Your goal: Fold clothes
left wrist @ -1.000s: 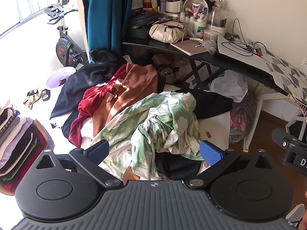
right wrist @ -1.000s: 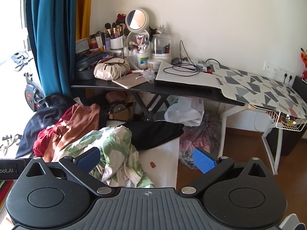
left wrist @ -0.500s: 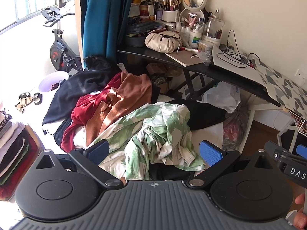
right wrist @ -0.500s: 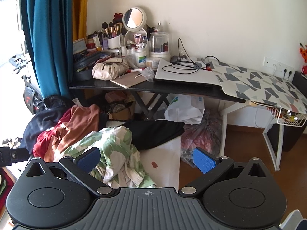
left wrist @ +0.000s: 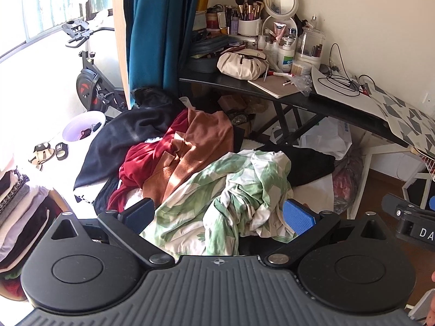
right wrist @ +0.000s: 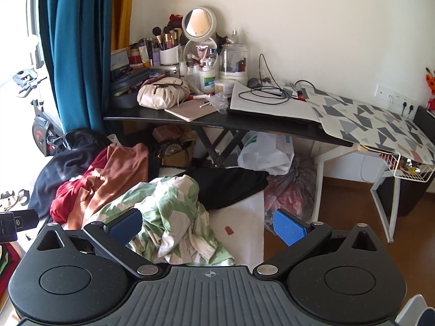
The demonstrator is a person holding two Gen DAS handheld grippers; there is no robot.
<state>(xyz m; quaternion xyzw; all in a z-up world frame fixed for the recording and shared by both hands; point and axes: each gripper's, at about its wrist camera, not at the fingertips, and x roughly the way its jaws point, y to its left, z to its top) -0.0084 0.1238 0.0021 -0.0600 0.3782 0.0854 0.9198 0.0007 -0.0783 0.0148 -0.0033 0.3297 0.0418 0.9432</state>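
- Left gripper (left wrist: 218, 213), jaws spread and empty, faces the green shirt (left wrist: 239, 190) at frame centre, likely the first grab.
- Right gripper (right wrist: 208, 224), also spread, hangs above the shirt's lower edge.

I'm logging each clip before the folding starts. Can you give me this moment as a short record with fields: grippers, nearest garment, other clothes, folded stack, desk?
left gripper: open, empty, above the pile
right gripper: open, empty
nearest garment: green-and-white leaf-print garment, crumpled, unfolded
other clothes: rust-brown garment, dark red garment, navy garment, black garment
folded stack: at left edge
desk: black, cluttered with cosmetics
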